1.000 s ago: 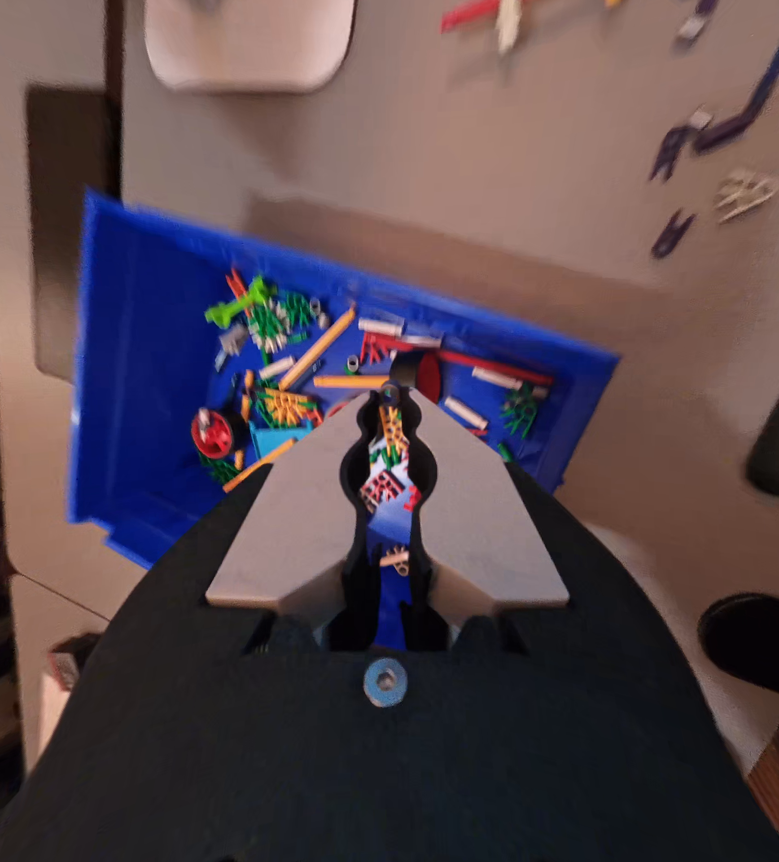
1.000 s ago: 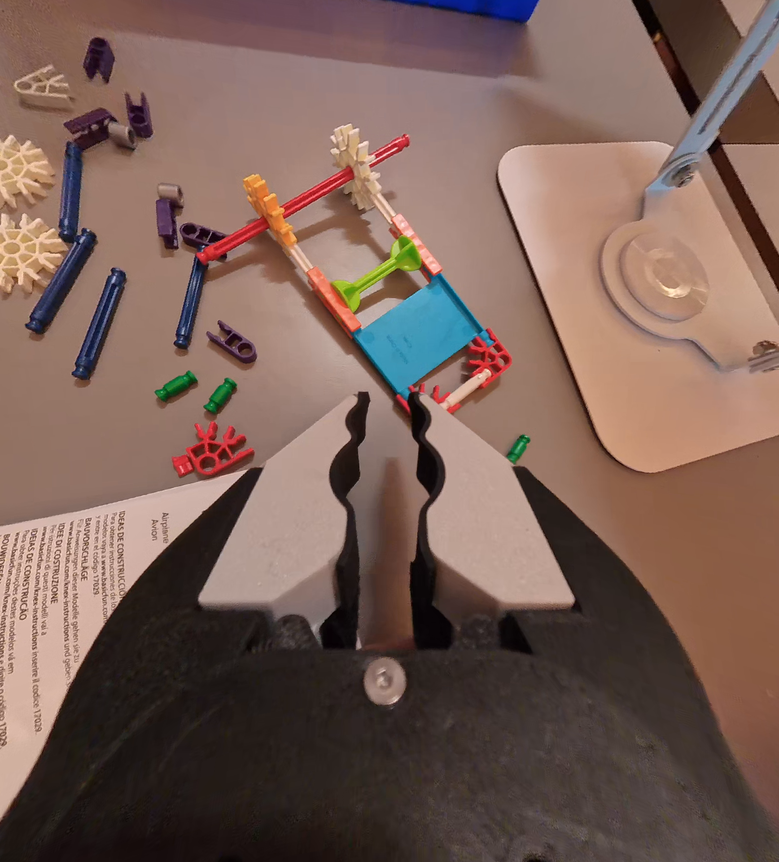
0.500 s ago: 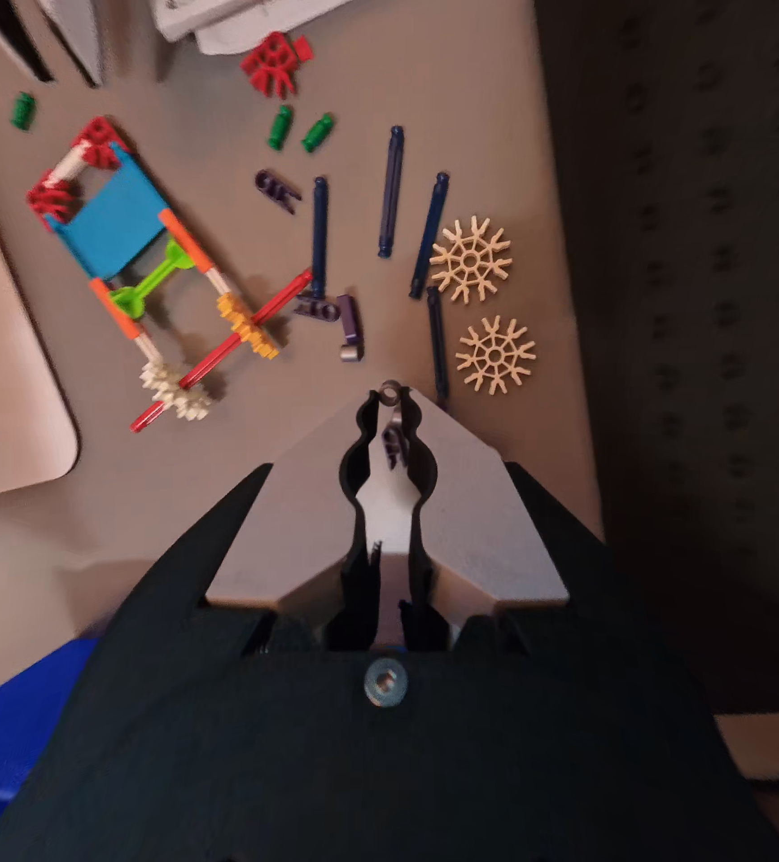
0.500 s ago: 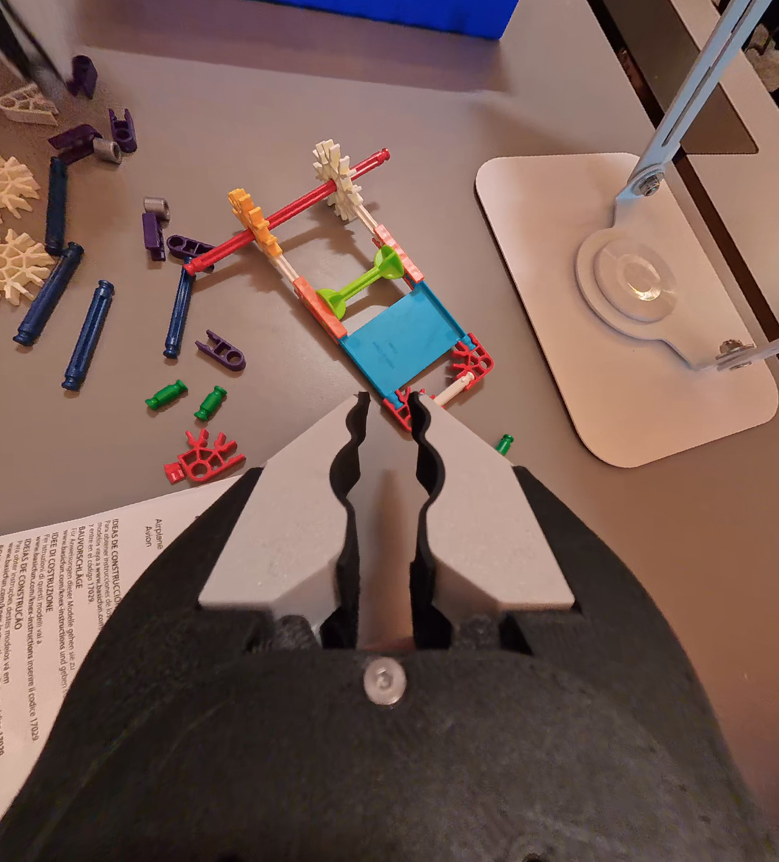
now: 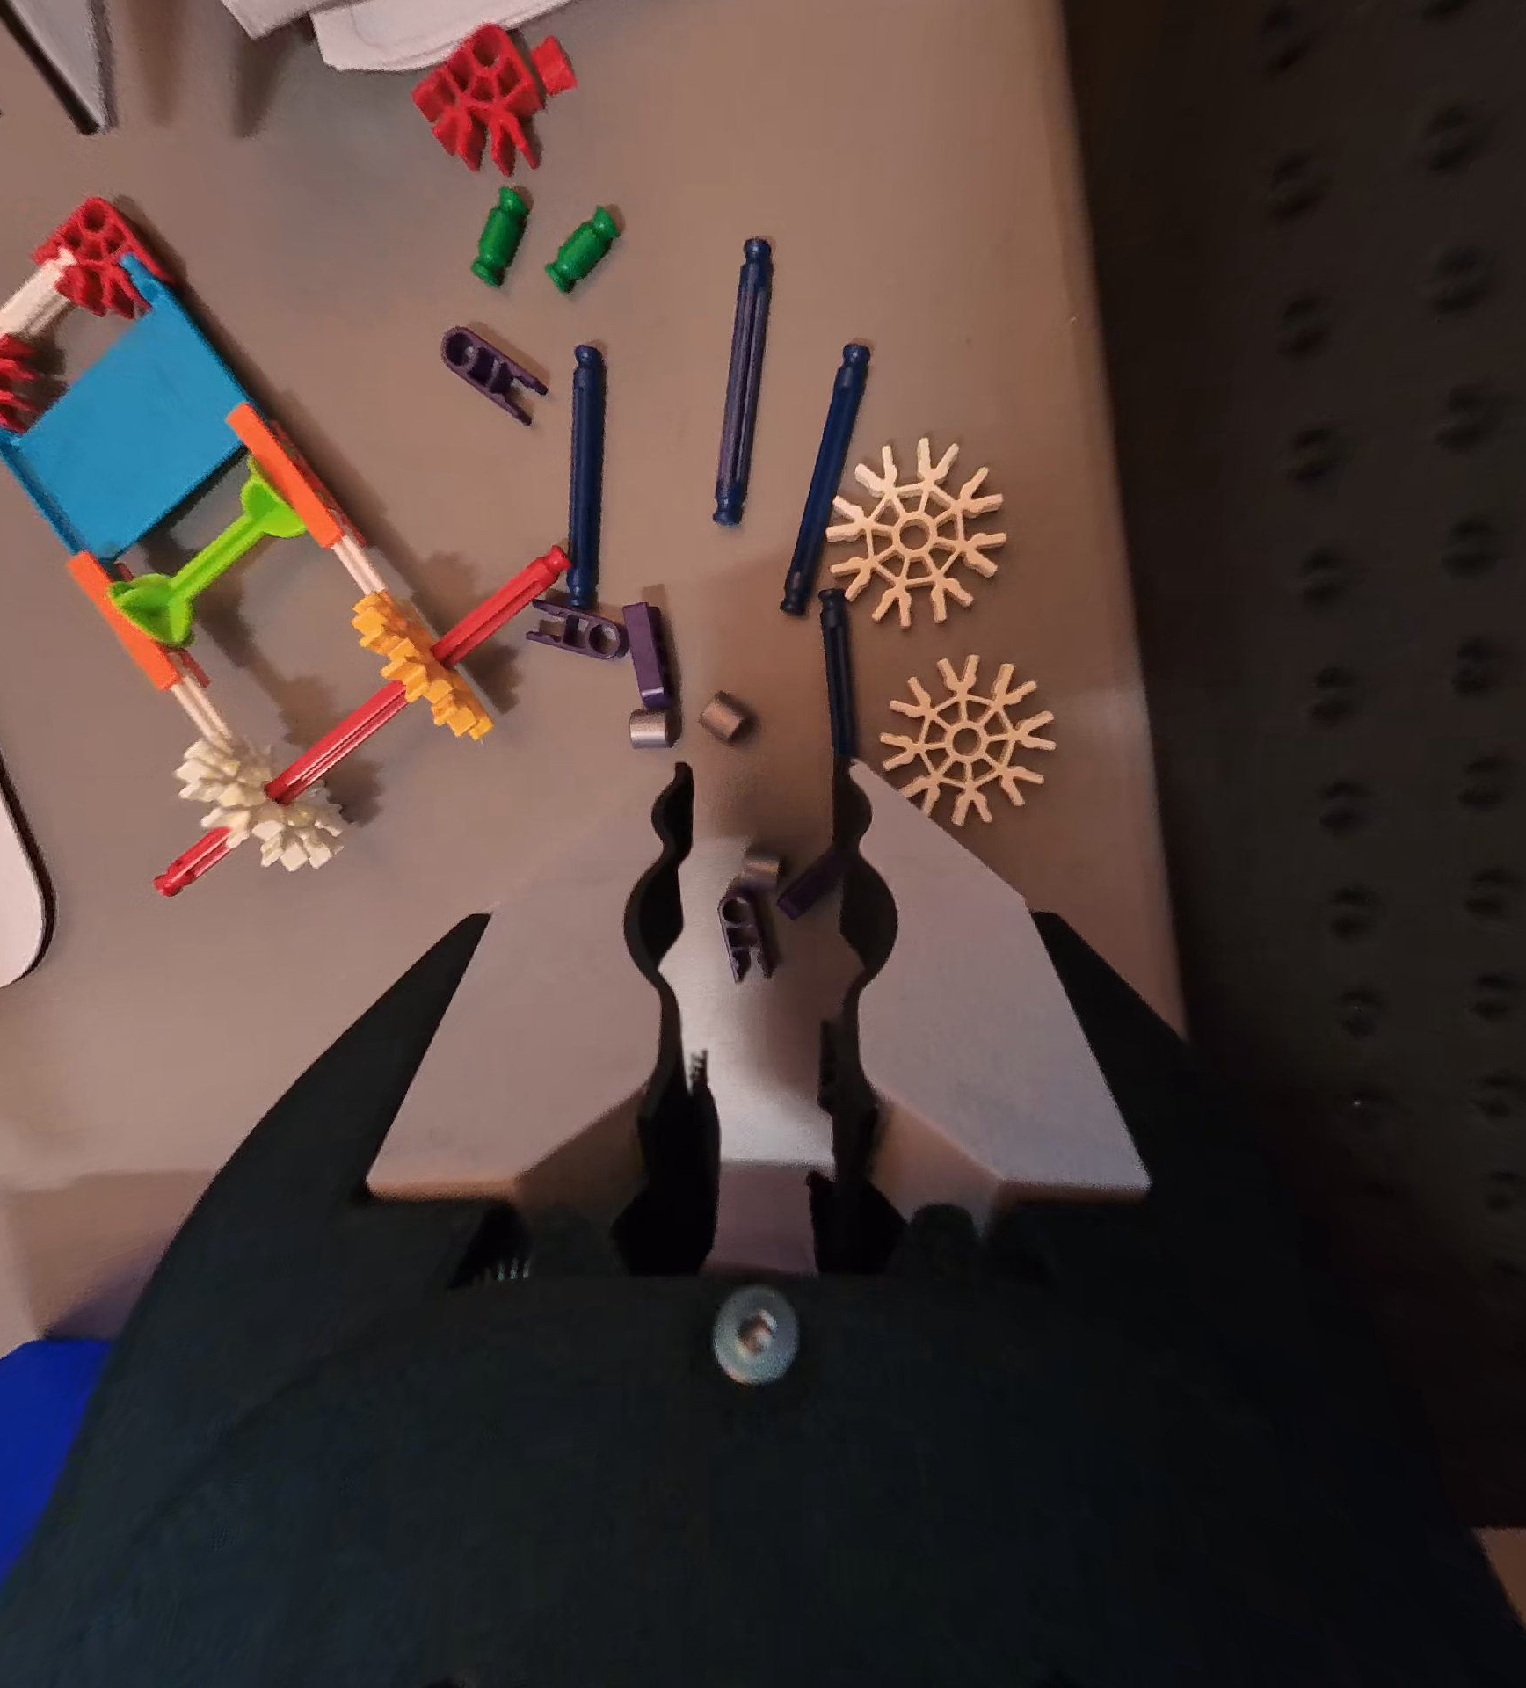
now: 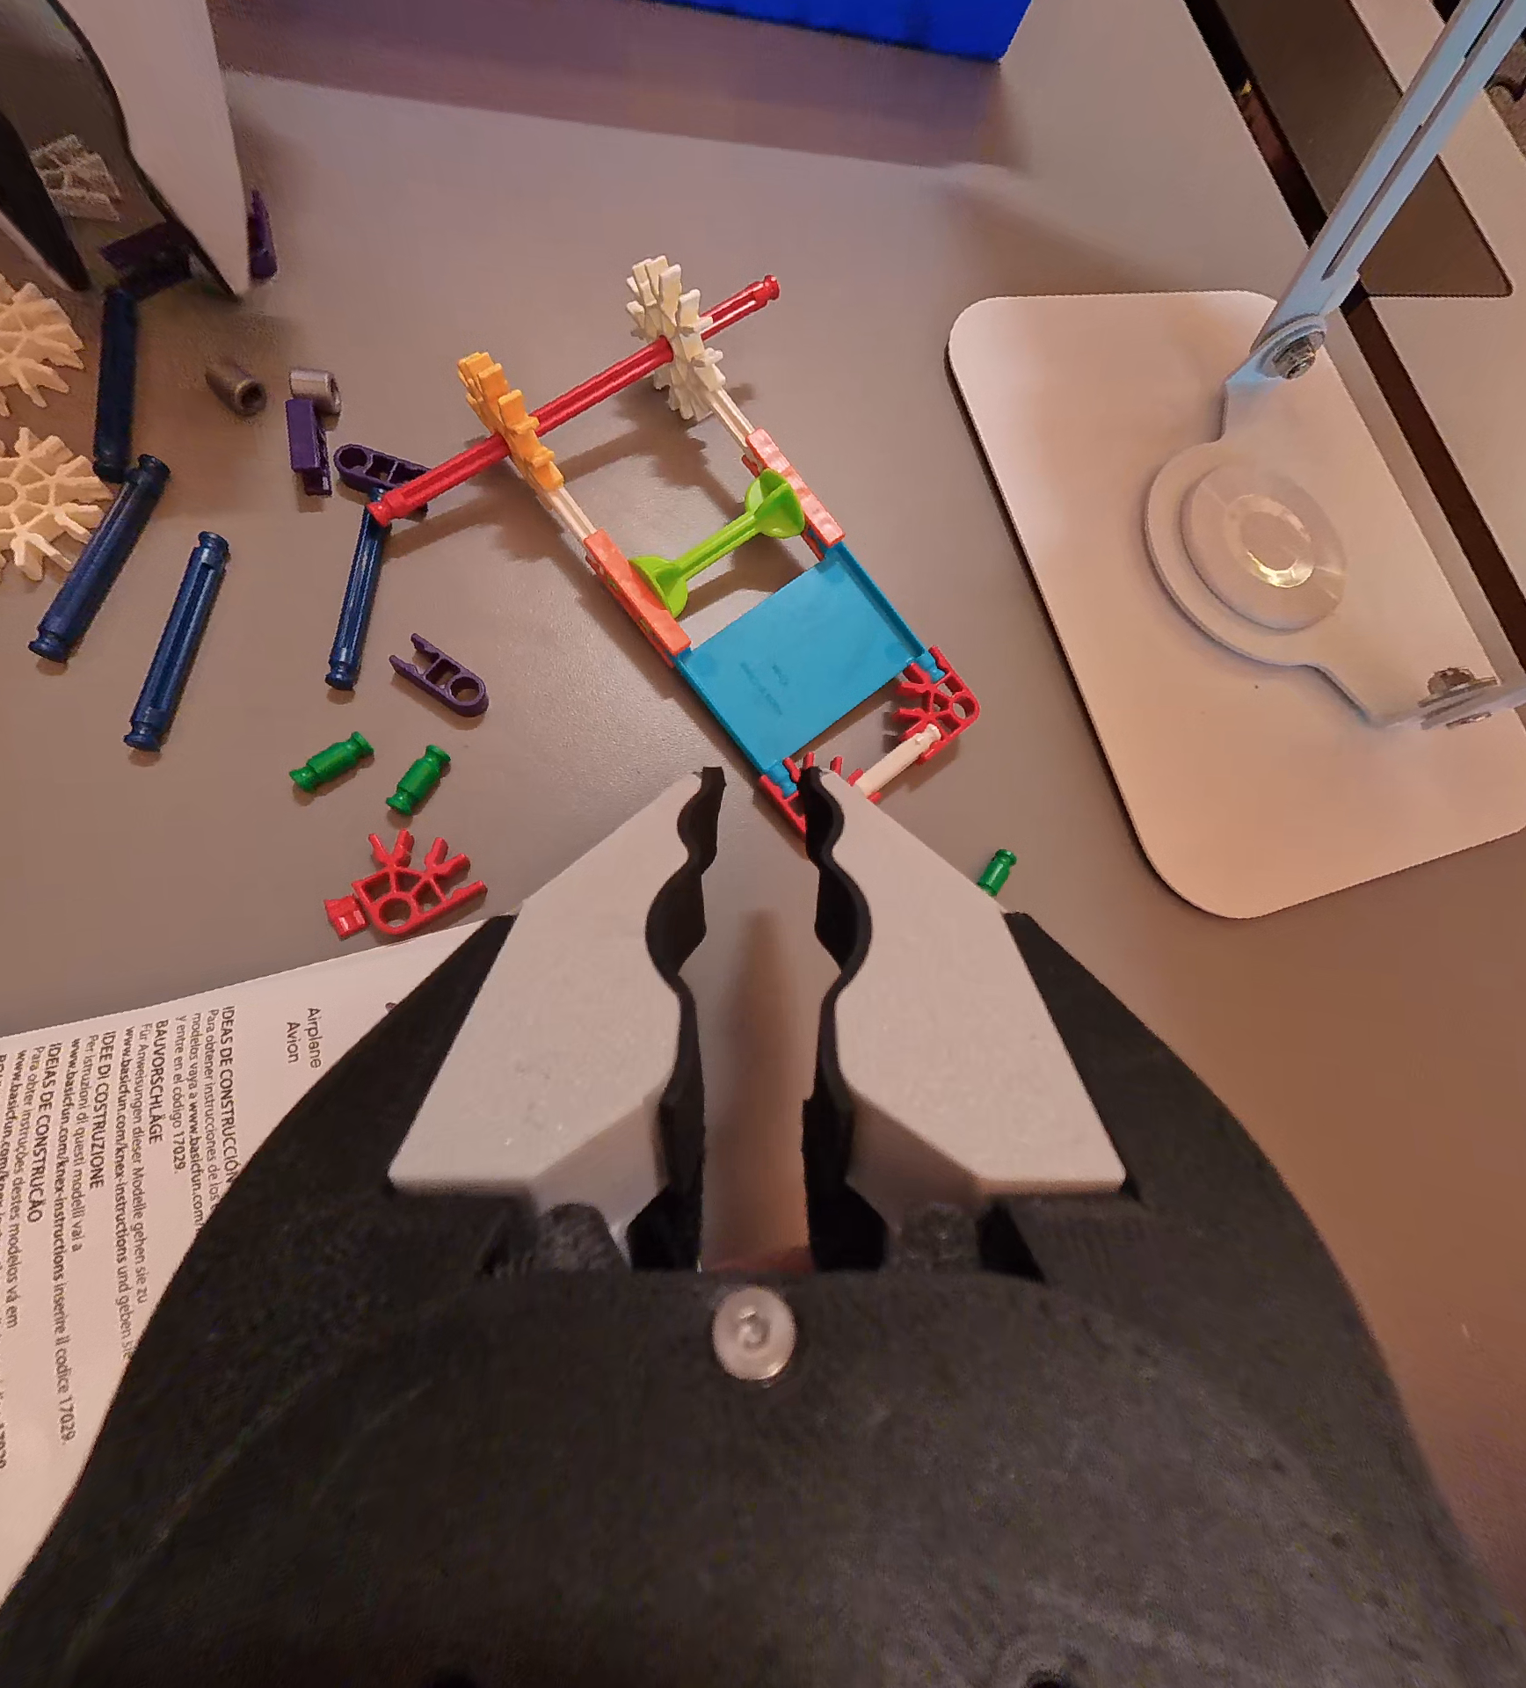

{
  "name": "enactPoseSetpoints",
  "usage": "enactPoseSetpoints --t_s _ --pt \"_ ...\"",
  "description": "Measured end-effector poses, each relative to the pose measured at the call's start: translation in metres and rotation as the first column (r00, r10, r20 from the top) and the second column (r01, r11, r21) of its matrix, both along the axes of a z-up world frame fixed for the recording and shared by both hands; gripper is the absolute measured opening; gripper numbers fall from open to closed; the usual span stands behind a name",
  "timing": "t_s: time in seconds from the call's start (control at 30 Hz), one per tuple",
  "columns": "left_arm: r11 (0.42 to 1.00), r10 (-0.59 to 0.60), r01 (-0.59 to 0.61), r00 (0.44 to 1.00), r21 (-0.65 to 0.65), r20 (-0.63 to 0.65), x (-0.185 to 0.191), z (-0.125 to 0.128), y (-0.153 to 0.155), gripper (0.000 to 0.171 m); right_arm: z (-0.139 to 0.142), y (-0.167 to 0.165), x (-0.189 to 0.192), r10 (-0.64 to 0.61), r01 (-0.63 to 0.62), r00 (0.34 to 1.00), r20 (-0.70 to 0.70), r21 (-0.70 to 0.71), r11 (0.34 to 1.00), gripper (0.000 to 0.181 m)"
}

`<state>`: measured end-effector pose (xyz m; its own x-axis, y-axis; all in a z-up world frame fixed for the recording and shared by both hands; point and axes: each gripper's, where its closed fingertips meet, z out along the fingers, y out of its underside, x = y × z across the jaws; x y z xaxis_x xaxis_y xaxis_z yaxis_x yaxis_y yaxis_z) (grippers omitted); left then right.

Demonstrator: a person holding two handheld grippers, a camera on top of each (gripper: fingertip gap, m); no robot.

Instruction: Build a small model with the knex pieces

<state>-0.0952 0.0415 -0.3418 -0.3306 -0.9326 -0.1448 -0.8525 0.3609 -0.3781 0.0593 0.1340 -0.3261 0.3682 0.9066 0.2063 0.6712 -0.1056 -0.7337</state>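
Two grippers are in view, both with jaws parted and nothing between them. The left gripper (image 5: 767, 776) hangs over a grey table (image 5: 832, 137). Seen through its gap are small purple plastic clip connectors (image 5: 746, 923) and a short grey metal-looking sleeve (image 5: 761, 866) lying on the surface below. Just ahead of its tips lies a second loose grey sleeve (image 5: 726, 717), and a third (image 5: 652, 729) beside a purple block piece (image 5: 650, 653). A dark blue plastic rod (image 5: 837, 676) runs along its right finger. Two cream snowflake-shaped connectors (image 5: 968, 740) lie near it.

The right gripper (image 6: 759, 781) sits low over a printed paper sheet (image 6: 56, 1187). Its tips are at the red corner connector (image 6: 782, 795) of a partly built toy frame; whether they touch it cannot be told. Near by lie a loose red fan connector (image 6: 403, 891) and two short green rods (image 6: 330, 763).

The frame already joins a light blue flat panel (image 6: 796, 671), a lime green spool rod (image 6: 714, 548), orange side pieces, and a long red axle (image 6: 577, 402) carrying a yellow gear (image 6: 508, 420) and a white gear (image 6: 673, 333). The blue rods, snowflakes, purple clips and sleeves lie unattached. Farther off stand a white stand base (image 6: 1106, 457) and a blue bin edge (image 6: 832, 18).
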Motion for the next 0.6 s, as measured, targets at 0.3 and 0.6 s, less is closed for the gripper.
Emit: enactPoseSetpoints --t_s 0.3,0.6 --pt "0.981 0.131 -0.149 0.98 0.121 0.147 -0.043 0.085 0.038 0.027 -0.002 0.002 0.002 -0.006 0.006 1.0 0.0 -0.006 1.0 0.016" --pt "0.9 0.318 -0.354 0.932 0.255 0.173 -0.128 0.132 0.093 0.028 -0.007 0.003 0.002 -0.015 0.015 1.0 0.002 -0.017 1.0 0.016"
